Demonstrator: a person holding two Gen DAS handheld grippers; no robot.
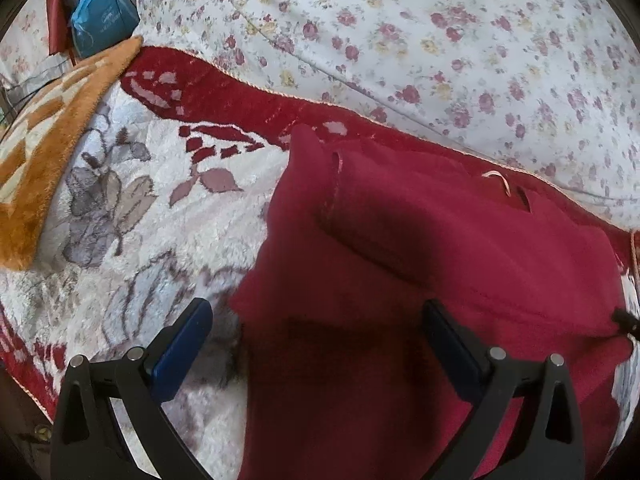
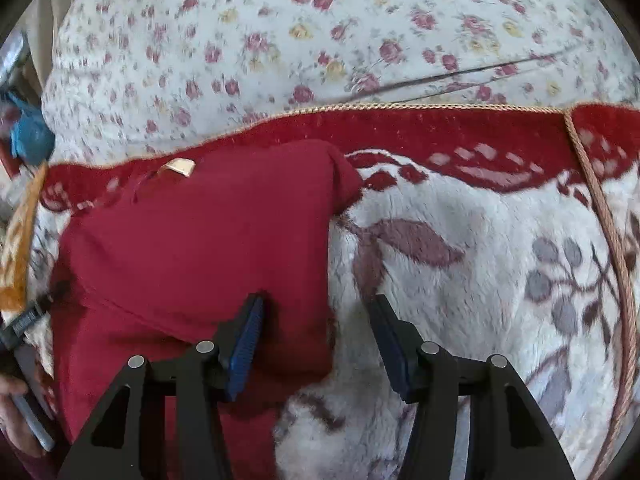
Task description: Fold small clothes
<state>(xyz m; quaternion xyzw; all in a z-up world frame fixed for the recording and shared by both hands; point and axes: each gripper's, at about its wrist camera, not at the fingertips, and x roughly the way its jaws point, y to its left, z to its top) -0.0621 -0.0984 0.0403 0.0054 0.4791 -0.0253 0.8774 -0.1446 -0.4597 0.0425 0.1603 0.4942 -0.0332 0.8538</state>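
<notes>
A dark red garment (image 1: pixel 420 264) lies partly folded on a fluffy white and red blanket (image 1: pixel 152 208). A small pale loop tag (image 1: pixel 498 180) sits near its far edge. My left gripper (image 1: pixel 316 320) is open and empty, its jaws spread over the garment's left edge. In the right wrist view the same garment (image 2: pixel 192 248) lies at the left with its tag (image 2: pixel 178 167) at the top. My right gripper (image 2: pixel 318 316) is open and empty, straddling the garment's right edge, with the left finger (image 2: pixel 246 340) over the cloth and the right finger over the blanket (image 2: pixel 460 308).
A floral white duvet (image 1: pixel 400 32) bulges behind the blanket. An orange checked cushion (image 1: pixel 44 148) lies at the left, with a blue bag (image 1: pixel 102 20) behind it. A twisted cord trim (image 2: pixel 608 232) edges the blanket at the right. The other gripper's tip (image 2: pixel 24 320) shows at the far left.
</notes>
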